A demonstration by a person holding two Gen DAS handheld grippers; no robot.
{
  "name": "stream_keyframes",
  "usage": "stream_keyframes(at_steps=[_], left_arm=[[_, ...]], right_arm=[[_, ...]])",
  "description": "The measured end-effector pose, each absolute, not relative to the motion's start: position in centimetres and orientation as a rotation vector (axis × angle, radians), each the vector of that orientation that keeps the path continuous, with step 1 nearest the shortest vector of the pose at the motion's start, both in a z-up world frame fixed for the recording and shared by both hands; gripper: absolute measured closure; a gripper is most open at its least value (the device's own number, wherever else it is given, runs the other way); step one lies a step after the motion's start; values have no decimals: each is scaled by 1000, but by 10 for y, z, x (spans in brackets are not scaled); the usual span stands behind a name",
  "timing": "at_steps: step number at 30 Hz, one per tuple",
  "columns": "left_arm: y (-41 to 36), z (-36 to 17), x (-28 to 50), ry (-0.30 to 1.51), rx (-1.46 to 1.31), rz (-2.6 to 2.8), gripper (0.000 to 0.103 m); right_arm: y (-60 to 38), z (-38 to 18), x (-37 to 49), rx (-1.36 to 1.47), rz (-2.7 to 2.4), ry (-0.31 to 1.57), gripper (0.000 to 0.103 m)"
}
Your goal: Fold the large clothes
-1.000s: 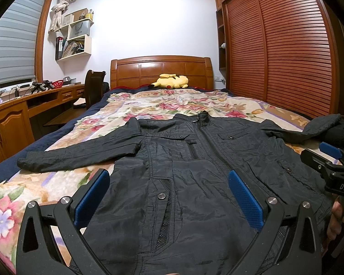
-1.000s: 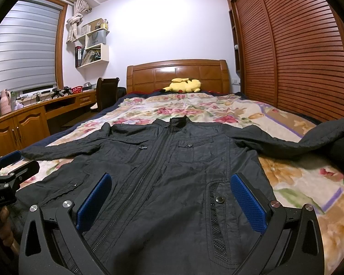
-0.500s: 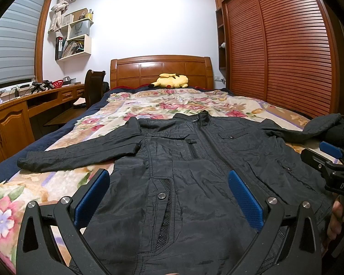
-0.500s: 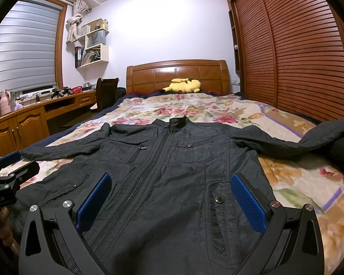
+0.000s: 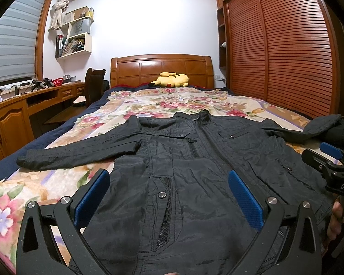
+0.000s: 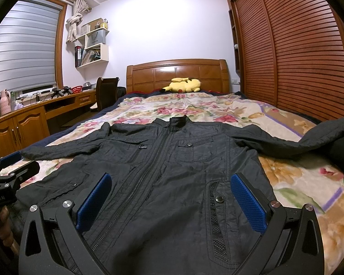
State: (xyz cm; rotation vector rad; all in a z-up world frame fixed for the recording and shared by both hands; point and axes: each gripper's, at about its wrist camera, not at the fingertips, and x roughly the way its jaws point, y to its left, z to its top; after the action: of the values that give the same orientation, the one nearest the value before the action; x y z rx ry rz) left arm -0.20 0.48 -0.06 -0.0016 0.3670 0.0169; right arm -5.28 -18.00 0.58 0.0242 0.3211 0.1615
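Both claws, the left gripper [image 5: 168, 197] and right gripper [image 6: 169, 200], gape wide apart above the black zip-up nylon jacket [image 6: 172, 171], spread flat on the floral bedspread [image 6: 298, 178]

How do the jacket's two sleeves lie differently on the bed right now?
The left sleeve stretches straight out across the floral blanket, lying flat, its cuff near the bed's edge. The right sleeve also reaches outward, but its end rises and drapes over a dark bundle at the bedside instead of lying flat. Both belong to the same black jacket, spread zipped and front up, and neither is folded in yet.
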Motion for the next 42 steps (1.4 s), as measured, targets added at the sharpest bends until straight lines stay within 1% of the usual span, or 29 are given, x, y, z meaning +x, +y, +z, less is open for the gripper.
stream_keyframes(at_steps=[7, 21, 27, 34, 42], left_arm=[[10, -3, -2, 381, 7, 33, 0], [56, -12, -9, 489, -5, 116, 0], [73, -8, -15, 500, -29, 134, 0], [106, -4, -22, 504, 1, 216, 0], [154, 1, -23, 547, 15, 244, 0]], right_arm=[[-174, 6, -53, 4, 200, 328, 0], [-169, 13, -34, -41, 316, 343, 0], [-162, 13, -31, -61, 342, 324, 0], [-149, 12, -26, -99, 390, 321, 0], [-136, 24, -10, -119, 443, 309, 0]])
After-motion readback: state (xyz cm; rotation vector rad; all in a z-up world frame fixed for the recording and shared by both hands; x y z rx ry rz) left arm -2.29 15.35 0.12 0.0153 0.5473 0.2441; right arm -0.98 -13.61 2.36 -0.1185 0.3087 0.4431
